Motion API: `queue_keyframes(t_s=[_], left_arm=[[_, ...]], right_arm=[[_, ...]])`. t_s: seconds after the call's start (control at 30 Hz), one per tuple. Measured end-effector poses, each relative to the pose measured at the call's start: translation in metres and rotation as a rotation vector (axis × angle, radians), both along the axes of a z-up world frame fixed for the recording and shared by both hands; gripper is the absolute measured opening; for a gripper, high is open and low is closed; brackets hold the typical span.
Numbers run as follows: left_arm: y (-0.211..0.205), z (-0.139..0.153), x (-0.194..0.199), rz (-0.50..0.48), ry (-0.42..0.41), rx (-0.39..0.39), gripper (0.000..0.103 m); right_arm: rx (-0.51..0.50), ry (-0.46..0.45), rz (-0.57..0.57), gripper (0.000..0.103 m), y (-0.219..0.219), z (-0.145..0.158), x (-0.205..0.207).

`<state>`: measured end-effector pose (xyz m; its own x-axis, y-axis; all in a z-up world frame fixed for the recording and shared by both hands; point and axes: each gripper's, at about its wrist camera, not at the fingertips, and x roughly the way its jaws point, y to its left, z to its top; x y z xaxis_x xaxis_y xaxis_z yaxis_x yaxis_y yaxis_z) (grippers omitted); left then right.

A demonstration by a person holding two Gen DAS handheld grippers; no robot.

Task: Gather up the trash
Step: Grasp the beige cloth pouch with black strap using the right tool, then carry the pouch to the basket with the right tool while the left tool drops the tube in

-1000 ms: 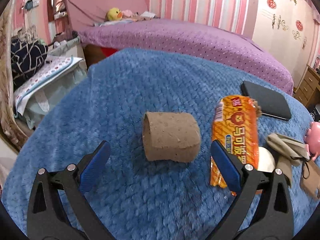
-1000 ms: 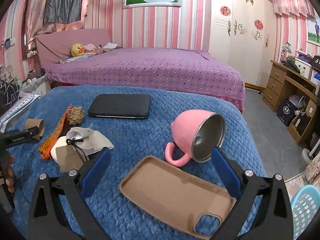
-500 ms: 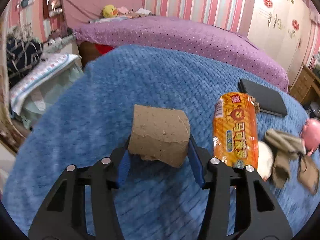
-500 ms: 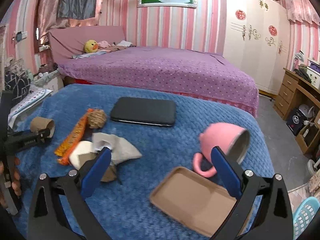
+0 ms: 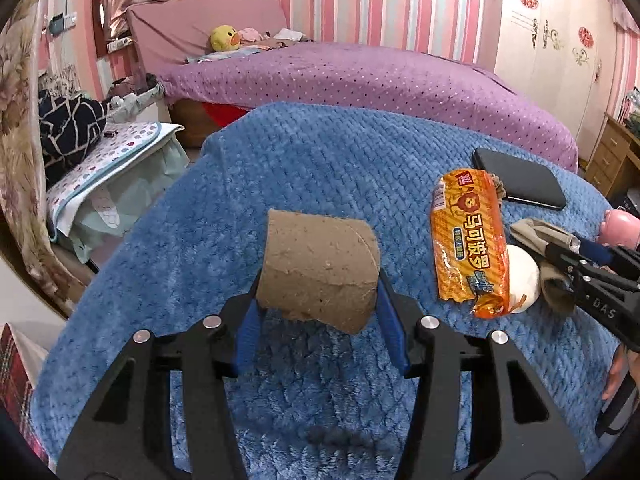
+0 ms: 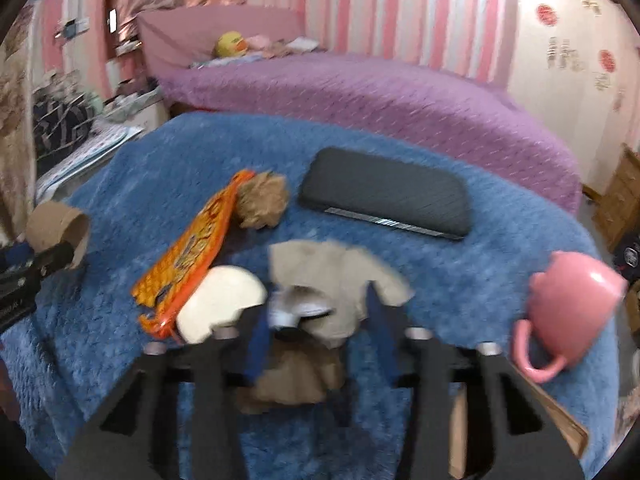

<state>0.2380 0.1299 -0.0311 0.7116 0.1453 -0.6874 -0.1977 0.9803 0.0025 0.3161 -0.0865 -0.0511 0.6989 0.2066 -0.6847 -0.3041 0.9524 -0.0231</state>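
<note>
Left tool (image 5: pixel 318 312) clenched on the cardboard tube (image 5: pixel 320 270), lifted clear of the blue blanket (image 5: pixel 320 168); tube's long axis runs crosswise between the pads, open end toward the right. Right tool (image 6: pixel 316 330), jaws just closing, straddles the beige cloth pouch (image 6: pixel 336 280); blur hides whether the pads press it. Orange wrapper (image 5: pixel 466 236) lies flat, long axis pointing away.

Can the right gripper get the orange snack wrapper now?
Probably not yet. The right gripper has just been closing around the crumpled beige paper, so its jaws are busy. The orange snack wrapper lies uncovered just beside it, easy to reach afterwards.
</note>
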Motion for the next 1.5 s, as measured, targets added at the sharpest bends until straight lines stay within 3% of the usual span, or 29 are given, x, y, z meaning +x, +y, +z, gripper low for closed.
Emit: queue_keyframes(t_s=[0.07,0.17,0.53,0.73,0.9,1.23,1.5], left_arm=[[0.000,0.002,0.001,0.002,0.000,-0.018,0.050],[-0.004,0.007,-0.002,-0.014,-0.014,-0.039,0.050],[-0.044,0.028,-0.028,-0.096,-0.054,-0.030,0.051],[-0.072,0.035,-0.034,-0.145,-0.075,-0.114,0.051],[-0.114,0.038,-0.046,-0.218,-0.089,-0.082,0.051],[-0.172,0.032,-0.068,-0.318,-0.087,-0.080,0.051],[-0.212,0.021,-0.077,-0.371,-0.103,-0.010,0.051]], right_arm=[[-0.026,-0.027,0.008,0.021,0.002,0.001,-0.005],[-0.023,-0.072,0.001,0.018,-0.003,0.011,-0.016],[-0.027,-0.151,-0.076,0.018,-0.062,0.047,-0.082],[-0.031,-0.171,-0.156,0.018,-0.113,0.057,-0.123],[-0.024,-0.198,-0.252,0.018,-0.163,0.067,-0.160],[0.004,-0.194,-0.368,0.018,-0.227,0.039,-0.204],[0.030,-0.202,-0.416,0.018,-0.261,0.024,-0.214]])
